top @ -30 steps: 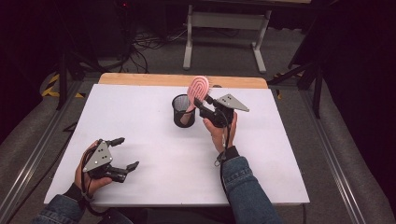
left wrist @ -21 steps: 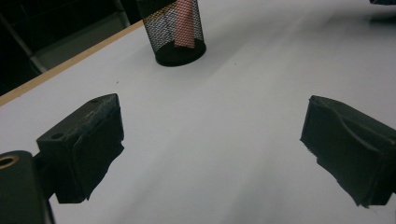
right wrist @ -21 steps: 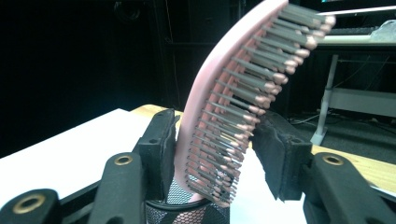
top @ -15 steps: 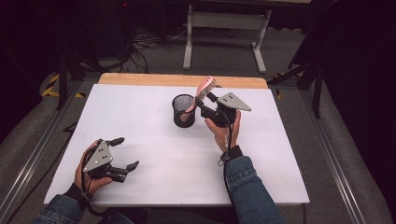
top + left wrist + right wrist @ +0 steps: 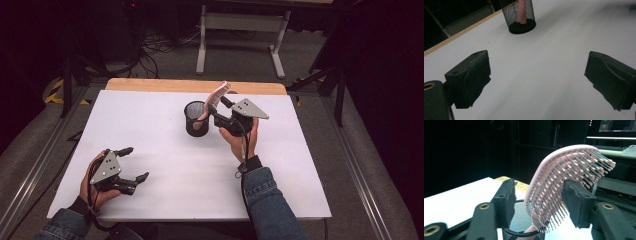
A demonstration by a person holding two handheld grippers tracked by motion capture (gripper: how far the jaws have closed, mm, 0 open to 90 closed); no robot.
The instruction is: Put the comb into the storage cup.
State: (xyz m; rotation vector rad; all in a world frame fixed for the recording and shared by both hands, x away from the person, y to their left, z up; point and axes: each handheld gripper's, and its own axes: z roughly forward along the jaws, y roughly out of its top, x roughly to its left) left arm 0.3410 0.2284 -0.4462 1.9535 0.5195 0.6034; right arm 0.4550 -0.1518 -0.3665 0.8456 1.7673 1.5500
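Observation:
A pink hairbrush (image 5: pixel 216 97) stands handle-down in a black mesh cup (image 5: pixel 195 120) at the table's middle back, its head leaning to the right over the rim. My right gripper (image 5: pixel 216 111) reaches in from the right with the brush head between its jaws. In the right gripper view the brush (image 5: pixel 564 177) is near the right jaw, with a gap to the left one. These jaws have just been opening and do not clamp it. My left gripper (image 5: pixel 136 163) rests open near the front left with nothing between its jaws. Far ahead of the left gripper (image 5: pixel 536 75) the cup (image 5: pixel 520 15) shows the pink handle (image 5: pixel 522 12) inside.
The white table top (image 5: pixel 165 165) has a wooden strip (image 5: pixel 150 85) along its far edge. Beyond it stand a grey metal frame (image 5: pixel 240 22) and floor cables. Dark stands flank the table on both sides.
The right gripper's jaws have widened around the brush head. The brush has sunk a little into the cup and leans more to the right. The left gripper has stayed put.

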